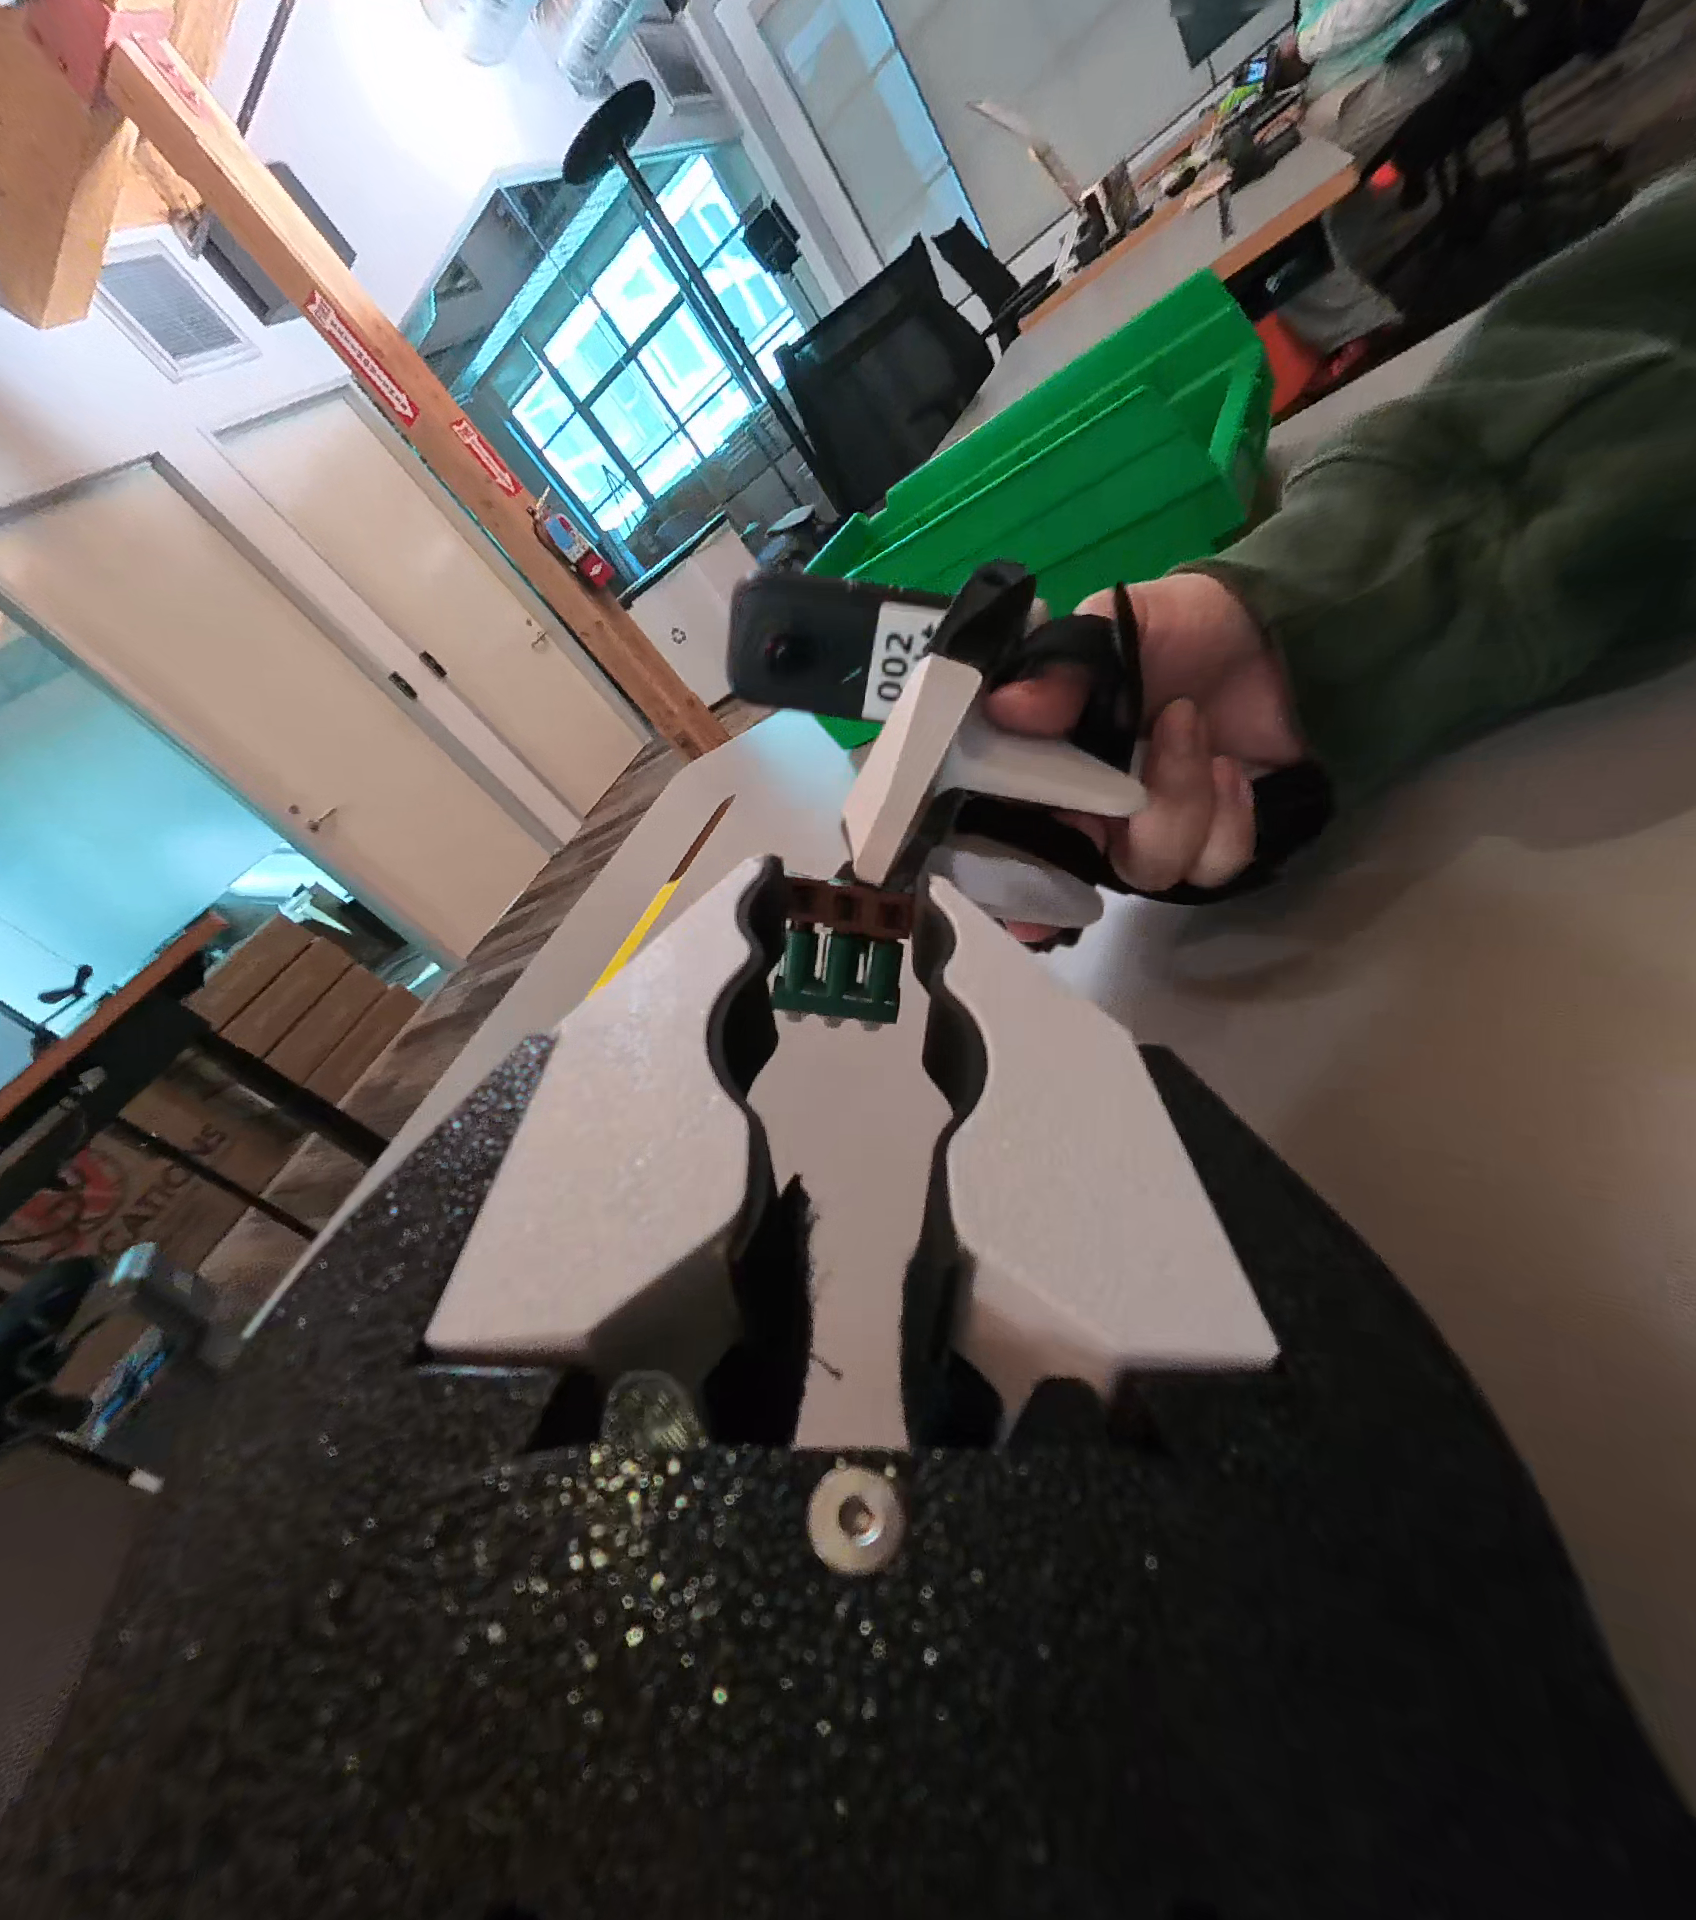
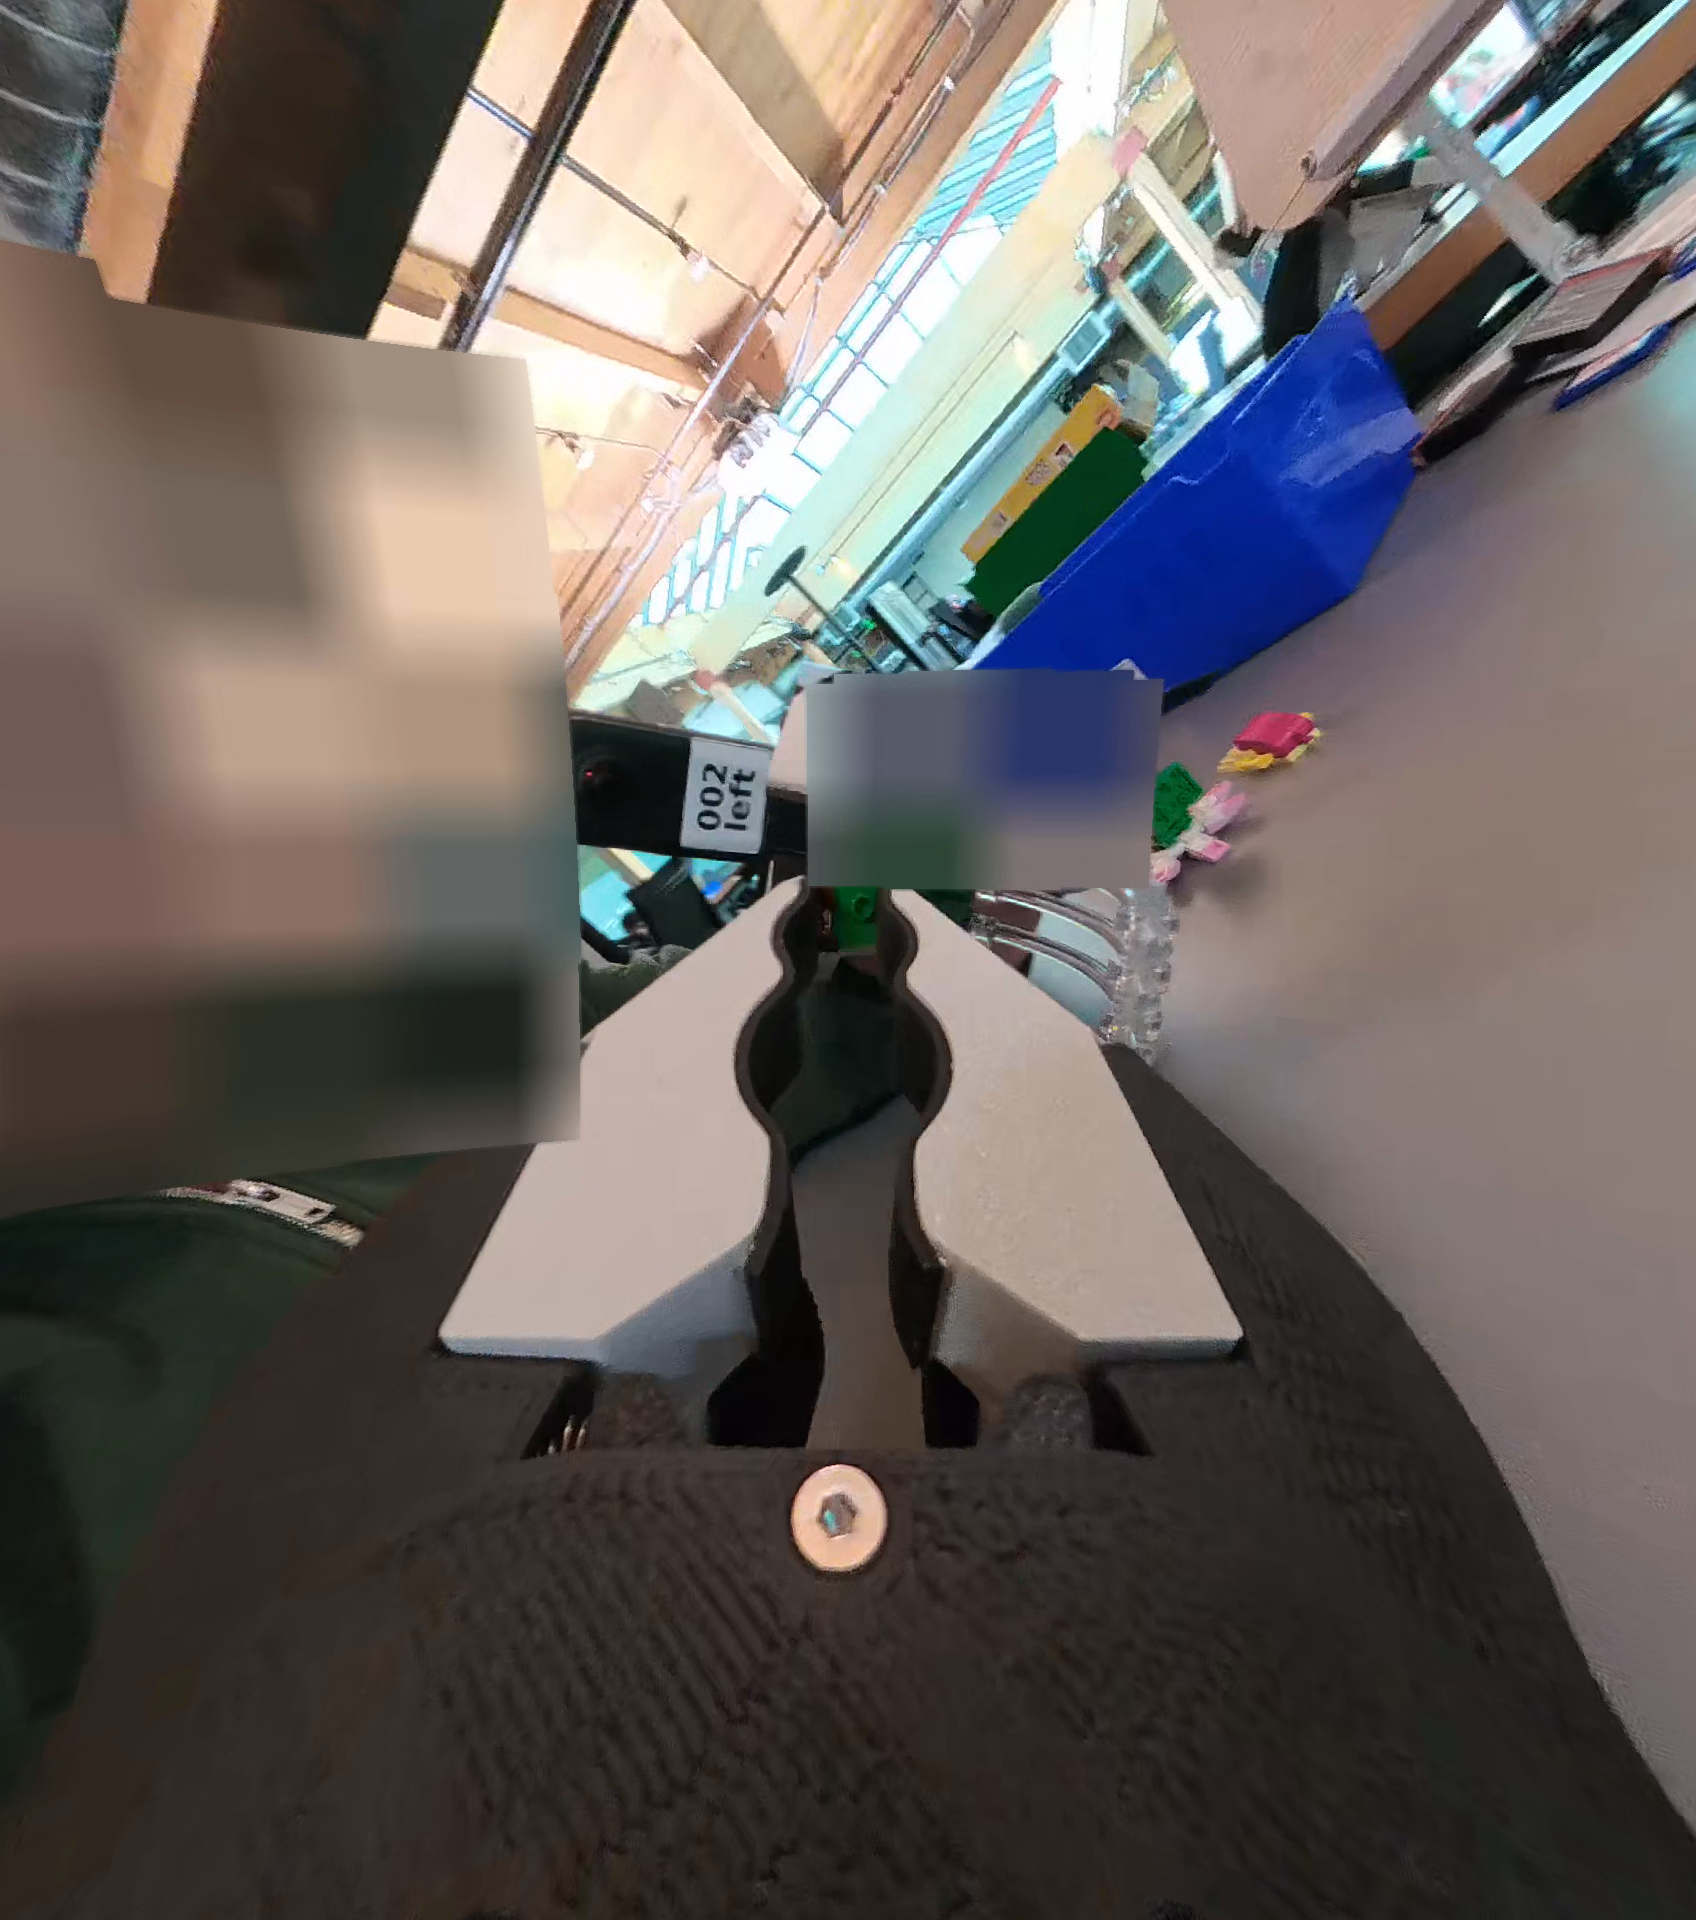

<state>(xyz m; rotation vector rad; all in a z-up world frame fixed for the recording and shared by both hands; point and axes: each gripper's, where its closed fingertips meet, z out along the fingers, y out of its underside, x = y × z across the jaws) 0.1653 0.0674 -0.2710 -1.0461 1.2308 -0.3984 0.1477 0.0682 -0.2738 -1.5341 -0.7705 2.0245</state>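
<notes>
My left gripper (image 1: 849, 914) is shut on a small stack of toy bricks (image 1: 839, 956), brown above and dark green below, and holds it over the grey table (image 1: 1498, 1091). My right gripper (image 1: 875, 868), held by a hand in a green sleeve, comes down from the upper right, and its tip touches the brown brick. In the right wrist view my right gripper (image 2: 849, 904) is closed on a small bright green brick (image 2: 856, 920). The left gripper's black camera body (image 2: 636, 790) shows just behind it; the rest is hidden by a blur patch.
A green bin (image 1: 1062, 488) stands behind the grippers. A blue bin (image 2: 1239, 551) stands at the far right. Loose coloured bricks (image 2: 1270, 740) and a green and pink cluster (image 2: 1192, 821) lie on the table. A clear plastic piece (image 2: 1135, 966) lies near my right fingers. The table edge (image 1: 553, 997) runs on the left. My two grippers' fingertips are within a few centimetres of each other.
</notes>
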